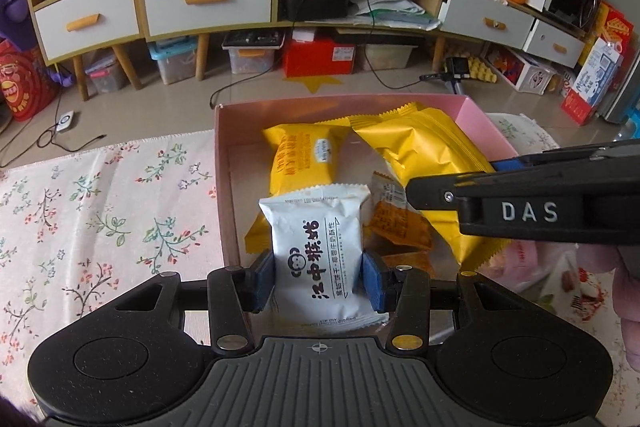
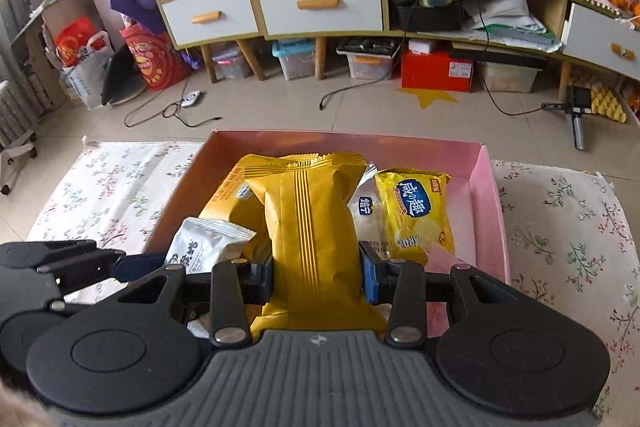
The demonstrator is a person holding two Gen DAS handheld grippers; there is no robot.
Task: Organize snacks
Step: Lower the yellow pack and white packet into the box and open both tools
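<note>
Both grippers are over the pink box [image 1: 476, 115] and both are loaded. The left gripper [image 1: 318, 281] has its blue pads [image 1: 264, 279] clamped on the sides of a white snack packet [image 1: 316, 251], black lettering facing up, held above the near left part of the box. The right gripper [image 2: 316, 277] is clamped on a large plain yellow packet [image 2: 310, 227], pinched at its lower half, the rest reaching forward over the box.

Crowded in there! In the left wrist view a yellow packet with a white label [image 1: 302, 157] lies flat toward the far wall, just beyond the white one. An orange packet [image 1: 396, 223] sits to the right of the white packet, partly tucked under the large yellow one. The right tool's black arm, marked DAS, cuts across that view from the right edge, covering part of the box's right side.

From the right wrist view, a yellow crisp packet with blue lettering [image 2: 416, 211] lies to the right of the held yellow packet, near the right wall, with a pale clear-wrapped packet [image 2: 366, 211] wedged between them. The left tool comes in low at the left.

The box rests on a floral tablecloth [image 2: 568, 247]. Beyond it: tiled floor [image 2: 280, 107] with loose cables and a cabinet [image 2: 320, 7].
</note>
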